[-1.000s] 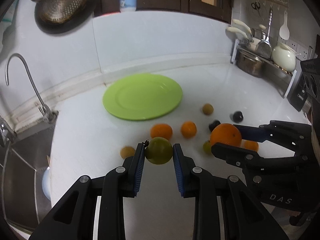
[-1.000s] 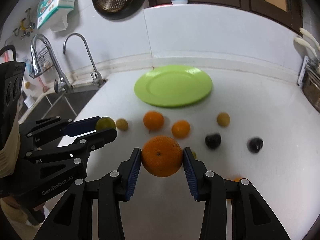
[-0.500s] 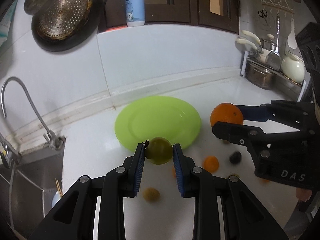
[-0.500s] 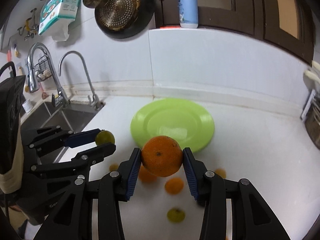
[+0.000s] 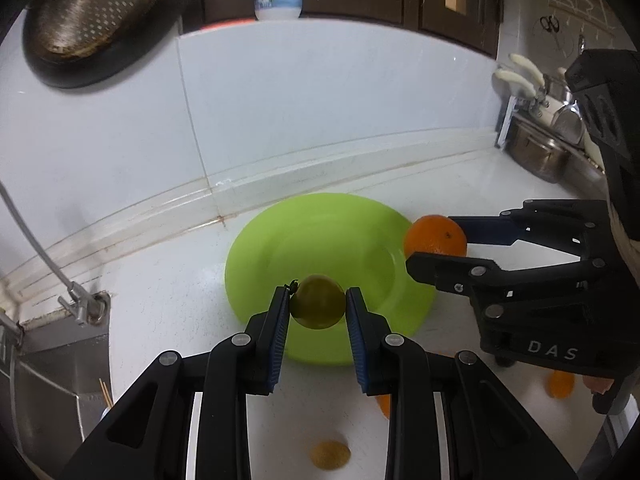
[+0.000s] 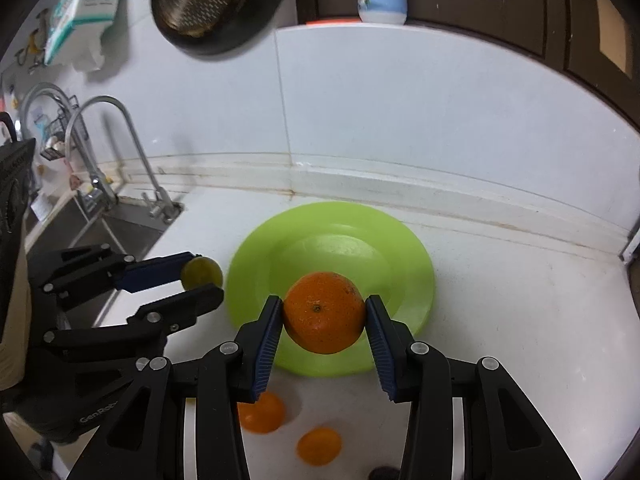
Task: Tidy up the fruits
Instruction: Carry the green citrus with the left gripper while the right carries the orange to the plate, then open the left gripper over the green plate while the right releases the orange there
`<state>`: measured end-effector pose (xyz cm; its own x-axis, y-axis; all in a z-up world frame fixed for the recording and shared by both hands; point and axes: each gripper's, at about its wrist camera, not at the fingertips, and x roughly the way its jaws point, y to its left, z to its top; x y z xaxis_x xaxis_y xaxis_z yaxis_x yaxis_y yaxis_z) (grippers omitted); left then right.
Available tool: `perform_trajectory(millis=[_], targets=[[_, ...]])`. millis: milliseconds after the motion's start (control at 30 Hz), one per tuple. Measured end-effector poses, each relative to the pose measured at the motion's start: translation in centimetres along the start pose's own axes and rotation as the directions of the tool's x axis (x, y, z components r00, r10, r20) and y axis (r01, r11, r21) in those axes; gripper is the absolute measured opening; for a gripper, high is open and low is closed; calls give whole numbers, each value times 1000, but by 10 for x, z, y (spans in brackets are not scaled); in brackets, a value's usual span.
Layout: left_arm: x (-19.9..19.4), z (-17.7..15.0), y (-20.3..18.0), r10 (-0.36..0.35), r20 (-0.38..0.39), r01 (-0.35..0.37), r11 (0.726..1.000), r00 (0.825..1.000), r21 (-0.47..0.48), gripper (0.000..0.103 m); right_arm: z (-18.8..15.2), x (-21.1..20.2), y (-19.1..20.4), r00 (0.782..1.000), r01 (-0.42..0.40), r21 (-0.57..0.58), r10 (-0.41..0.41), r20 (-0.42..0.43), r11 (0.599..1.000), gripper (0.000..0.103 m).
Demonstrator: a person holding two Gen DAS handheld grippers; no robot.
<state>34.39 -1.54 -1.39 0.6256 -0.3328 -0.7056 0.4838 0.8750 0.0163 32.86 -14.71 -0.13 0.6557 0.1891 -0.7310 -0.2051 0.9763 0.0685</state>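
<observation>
My left gripper (image 5: 318,306) is shut on a small green fruit (image 5: 317,301), held in the air over the near rim of the lime-green plate (image 5: 320,232). My right gripper (image 6: 324,316) is shut on a large orange (image 6: 324,312), also above the plate's (image 6: 332,240) near part. In the left wrist view the right gripper (image 5: 434,246) and its orange (image 5: 435,236) hang by the plate's right edge. Seen from the right wrist, the left gripper (image 6: 202,282) carries the green fruit (image 6: 201,273) just left of the plate.
Loose fruit lies on the white counter behind the grippers: two small oranges (image 6: 262,412) (image 6: 319,446), a yellowish fruit (image 5: 331,455) and an orange piece (image 5: 561,384). A sink with taps (image 6: 116,160) is at the left. A pot rack (image 5: 540,152) stands at the right, the tiled wall behind.
Both grippers have travelled forward over the counter with their fruits, from among the loose fruit to above the plate's near rim. The loose fruit now sits behind them.
</observation>
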Motion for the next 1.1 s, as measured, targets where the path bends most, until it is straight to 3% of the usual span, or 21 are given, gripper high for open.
perform_trajectory(millis=[333,600,733,900,1100], targets=[[49,3,5,-15,-108,15,1000,994,7,29,-4,61,-21,987,-23,57,31,-158,998,43],[67,-1,7,-30,-157,29,1000,987,-10,29,-8,80,-23,980,-24,58,35,-197,998,43],[64,0,7,-16,-150,15,1000,989,-13,37,-8,82,-24,979,-25,59,36,-199,998,43],[50,0,9,5,-130,-9,1000,992,-27,38,-8,70,-24,984,-15,53,24,-174,999,45],[13,-2,1,32,-63,-35,999,997,-33,45,-8,30,-19,997,9,36,-6,-73,999,45]])
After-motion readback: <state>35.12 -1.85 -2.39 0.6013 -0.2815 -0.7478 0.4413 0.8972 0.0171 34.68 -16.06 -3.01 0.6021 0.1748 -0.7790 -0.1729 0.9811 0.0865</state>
